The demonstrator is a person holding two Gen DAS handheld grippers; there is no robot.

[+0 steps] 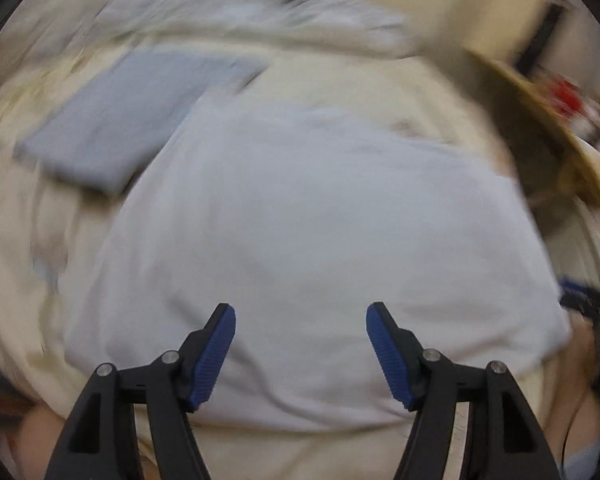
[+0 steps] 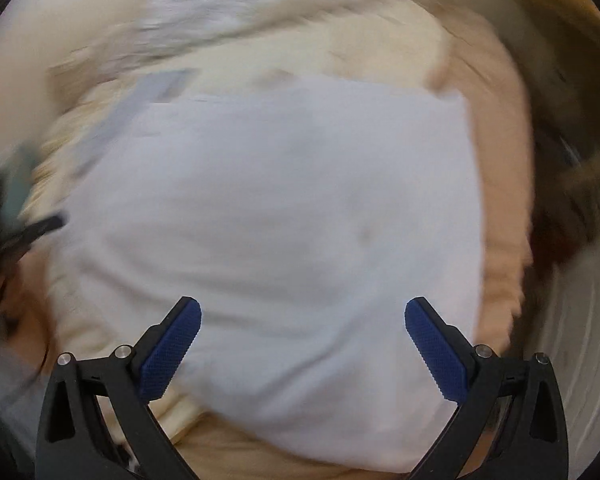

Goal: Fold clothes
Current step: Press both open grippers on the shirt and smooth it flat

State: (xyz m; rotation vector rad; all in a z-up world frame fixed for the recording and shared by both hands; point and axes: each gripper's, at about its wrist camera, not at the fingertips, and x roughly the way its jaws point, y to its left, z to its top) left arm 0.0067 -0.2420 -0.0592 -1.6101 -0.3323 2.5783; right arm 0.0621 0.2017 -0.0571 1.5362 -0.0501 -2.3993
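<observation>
A white garment [image 1: 300, 216], spread flat and roughly rectangular, lay across the middle of a cream-coloured bedcover [image 1: 16, 216] and filled most of both wrist views [image 2: 276, 240]; heavy motion blur smeared its surface, and no label, brand or print could be read on it. The left gripper [image 1: 301, 354] hovered over the garment's near edge with its blue-padded fingers [image 1: 214, 356] spread wide apart, nothing between them. The right gripper [image 2: 303, 354] likewise hung above the near part of the cloth, its blue pads [image 2: 436, 354] well apart and empty. Beyond the garment's far left corner a folded grey-blue piece [image 1: 120, 128] rested on the cover, its corner touching or slipping under the white cloth; which, the blur hid. Farther back a rumpled grey-white heap [image 1: 240, 8] lay along the bed's far side. At the right edge of the left view a tan shelf [image 1: 540, 120] carried red-and-white items [image 1: 572, 100], their markings too blurred to read.
</observation>
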